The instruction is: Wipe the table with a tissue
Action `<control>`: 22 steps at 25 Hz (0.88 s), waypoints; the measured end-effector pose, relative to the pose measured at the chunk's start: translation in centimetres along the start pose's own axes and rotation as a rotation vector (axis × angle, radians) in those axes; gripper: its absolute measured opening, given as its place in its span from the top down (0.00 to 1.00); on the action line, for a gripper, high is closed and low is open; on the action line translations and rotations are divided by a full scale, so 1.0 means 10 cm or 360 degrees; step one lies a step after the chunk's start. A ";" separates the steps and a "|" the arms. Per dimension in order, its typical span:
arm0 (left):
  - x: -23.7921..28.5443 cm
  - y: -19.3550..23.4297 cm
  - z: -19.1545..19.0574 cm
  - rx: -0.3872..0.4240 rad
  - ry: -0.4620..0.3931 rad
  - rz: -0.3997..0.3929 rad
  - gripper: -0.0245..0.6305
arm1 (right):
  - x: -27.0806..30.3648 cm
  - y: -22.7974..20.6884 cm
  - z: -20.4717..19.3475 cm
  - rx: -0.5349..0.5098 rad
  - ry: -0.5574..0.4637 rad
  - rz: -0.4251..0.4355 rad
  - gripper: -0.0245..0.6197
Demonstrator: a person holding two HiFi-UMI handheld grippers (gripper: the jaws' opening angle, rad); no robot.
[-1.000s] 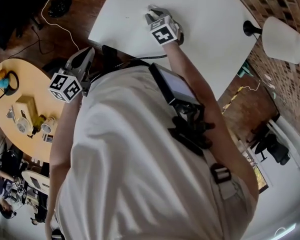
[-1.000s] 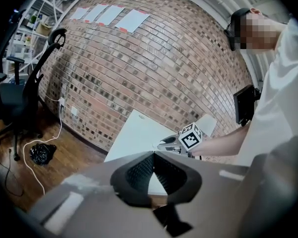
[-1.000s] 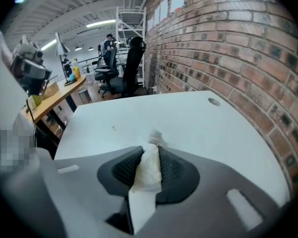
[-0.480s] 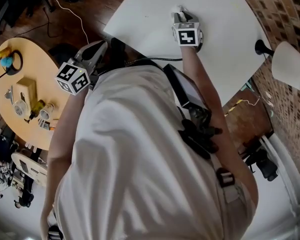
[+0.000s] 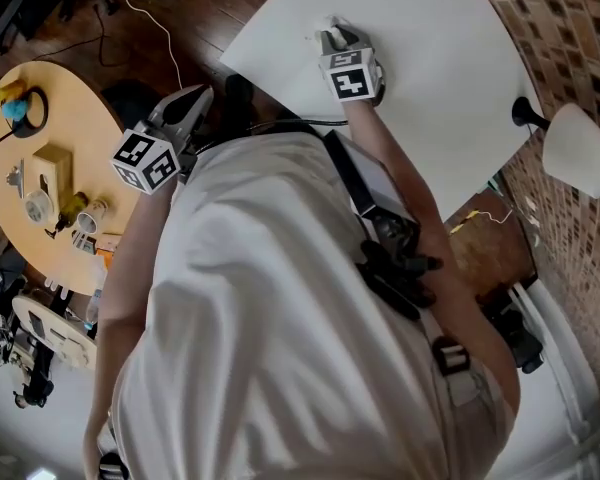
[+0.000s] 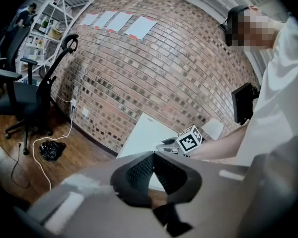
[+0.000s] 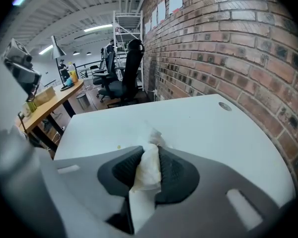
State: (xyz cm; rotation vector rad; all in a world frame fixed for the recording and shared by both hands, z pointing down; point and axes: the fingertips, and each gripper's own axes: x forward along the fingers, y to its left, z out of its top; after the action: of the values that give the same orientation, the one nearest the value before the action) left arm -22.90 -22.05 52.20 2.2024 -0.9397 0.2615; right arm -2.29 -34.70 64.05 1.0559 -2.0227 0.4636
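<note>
Now, your right gripper (image 7: 150, 152) clamped on the tissue (image 7: 147, 175), white wad pinched between its jaws at lower centre, frayed end poking ahead over the white table (image 7: 213, 128), your left gripper (image 6: 153, 156) closed, empty.

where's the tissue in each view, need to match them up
head view: tissue at top centre, a white scrap at the right tool tip, on the table.
left gripper view: not made out; only the right tool's cube shows, right of centre.
right gripper view: bottom centre, pinched between the jaws.
shared landmark: white table beside the brick wall.
</note>
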 end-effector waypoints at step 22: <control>0.30 -0.30 -0.01 0.0067 0.0050 -0.0118 0.95 | -0.37 1.12 -0.48 -0.0634 0.0005 0.0544 0.84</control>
State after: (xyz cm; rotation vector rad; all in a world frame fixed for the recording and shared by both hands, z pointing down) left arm -18.64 -22.16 52.00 2.2596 -0.8406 0.2827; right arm -7.81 -23.21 64.54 0.4714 -2.1824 0.2162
